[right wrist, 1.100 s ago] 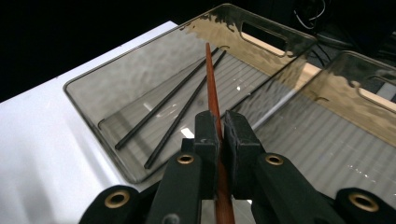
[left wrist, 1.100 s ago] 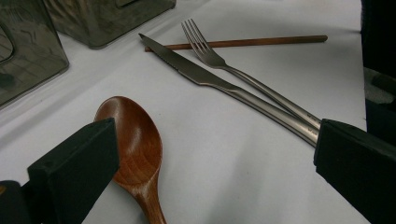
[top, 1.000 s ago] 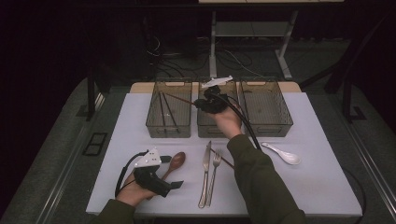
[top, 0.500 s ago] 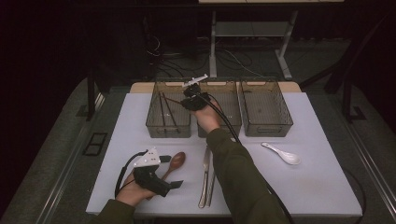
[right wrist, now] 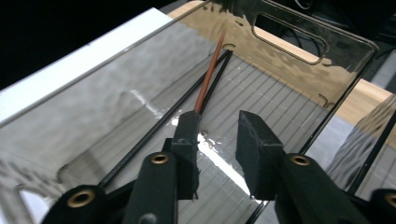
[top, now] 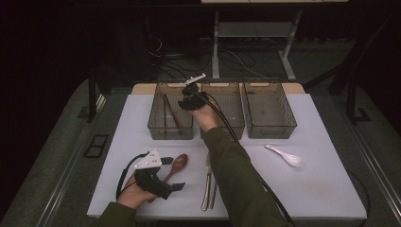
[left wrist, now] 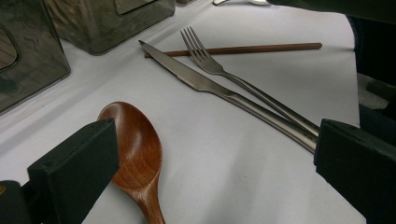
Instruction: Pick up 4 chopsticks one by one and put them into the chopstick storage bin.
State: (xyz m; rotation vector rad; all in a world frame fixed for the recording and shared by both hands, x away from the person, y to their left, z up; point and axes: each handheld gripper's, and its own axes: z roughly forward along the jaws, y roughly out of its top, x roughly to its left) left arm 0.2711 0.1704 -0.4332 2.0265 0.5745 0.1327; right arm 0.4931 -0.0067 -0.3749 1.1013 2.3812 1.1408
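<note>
My right gripper (top: 187, 95) hangs over the left clear bin (top: 156, 124). Its jaws (right wrist: 217, 123) have just been opening and stand a little apart, open, with nothing between them. A brown chopstick (right wrist: 210, 70) lies in that bin beside two black chopsticks (right wrist: 154, 128); its near end is hidden behind one jaw. My left gripper (top: 174, 185) rests low on the white table, wide open (left wrist: 215, 158). A wooden spoon (left wrist: 135, 149) lies by one of its fingers. Beyond it lie a knife (left wrist: 210, 86), a fork (left wrist: 224, 70) and another brown chopstick (left wrist: 233, 49).
Two more clear bins, the middle one (top: 235, 124) and the right one (top: 272, 127), stand in a row at the back of the table. A white spoon (top: 286, 157) lies at the right. The right forearm crosses over the knife and fork (top: 208, 189).
The right hand has moved left from over the middle bin to over the left bin. The left hand has kept still beside the wooden spoon.
</note>
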